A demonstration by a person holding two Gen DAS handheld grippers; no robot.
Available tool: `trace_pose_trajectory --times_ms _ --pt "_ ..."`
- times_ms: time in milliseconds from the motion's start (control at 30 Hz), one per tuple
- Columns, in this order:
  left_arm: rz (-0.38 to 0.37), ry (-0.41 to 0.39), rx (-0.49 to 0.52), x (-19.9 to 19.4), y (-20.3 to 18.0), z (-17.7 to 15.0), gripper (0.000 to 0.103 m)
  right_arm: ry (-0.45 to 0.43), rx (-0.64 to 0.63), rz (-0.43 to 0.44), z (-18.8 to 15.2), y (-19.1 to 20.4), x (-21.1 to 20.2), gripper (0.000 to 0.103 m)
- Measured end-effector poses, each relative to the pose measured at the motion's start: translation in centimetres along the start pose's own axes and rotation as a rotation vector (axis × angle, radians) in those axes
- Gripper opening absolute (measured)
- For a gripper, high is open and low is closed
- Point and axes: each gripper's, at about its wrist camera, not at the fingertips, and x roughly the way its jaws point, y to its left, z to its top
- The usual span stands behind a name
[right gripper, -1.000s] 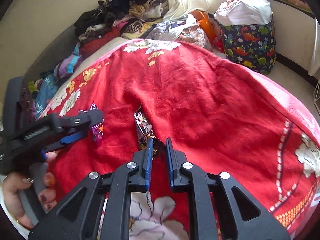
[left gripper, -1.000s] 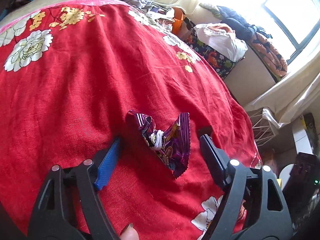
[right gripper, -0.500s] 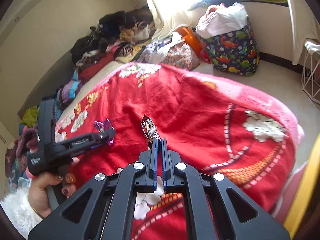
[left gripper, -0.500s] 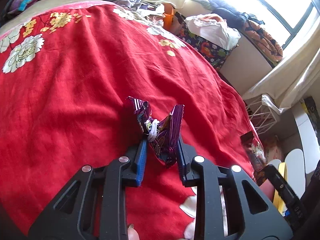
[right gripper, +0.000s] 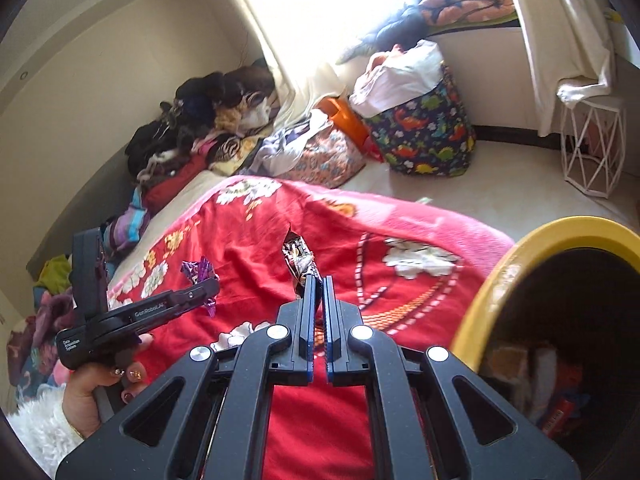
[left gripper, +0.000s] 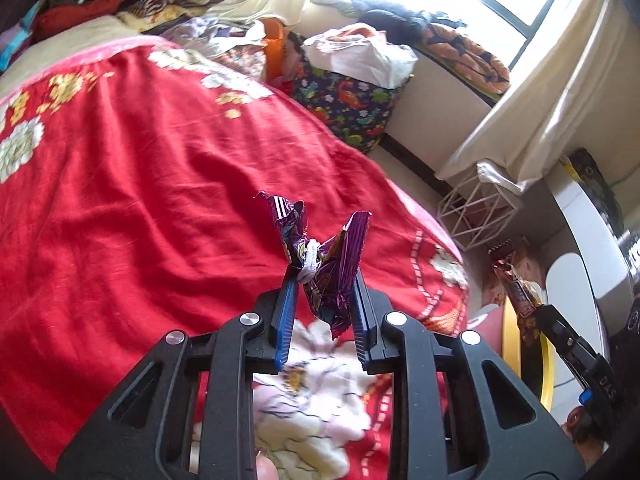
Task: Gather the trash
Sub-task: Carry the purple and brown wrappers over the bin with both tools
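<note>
Our left gripper pinches the purple wrapper above the red blanket. Our right gripper clamps a brown wrapper, with the yellow bin near on the right.

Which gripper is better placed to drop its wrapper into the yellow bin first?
Right. The right gripper, shut on the brown wrapper, is beside the yellow bin; the left gripper, with the purple wrapper, hangs over the bed.
</note>
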Motion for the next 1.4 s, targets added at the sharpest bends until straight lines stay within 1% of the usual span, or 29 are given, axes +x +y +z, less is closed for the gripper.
trace_pose_trajectory --times_ms 167,433,800,1400 --pt "-0.037 -0.009 0.076 -0.4 -3.5 -0.2 0.019 -0.038 0.031 -0.036 -0.2 -2.0 -2.5 0.004" --pt "-0.093 -0.014 0.154 -1.0 -7.8 -0.8 0.019 -0.081 0.076 -0.092 -1.0 -5.1 -6.0 0.004" --pt "-0.149 -0.01 0.232 -1.7 -11.9 -2.2 0.019 -0.125 0.134 -0.143 -2.0 -7.9 -9.3 0.004" --pt "-0.23 0.018 0.33 -2.0 -16.9 -4.5 0.019 -0.189 0.219 -0.224 -2.6 -12.2 -13.6 0.004"
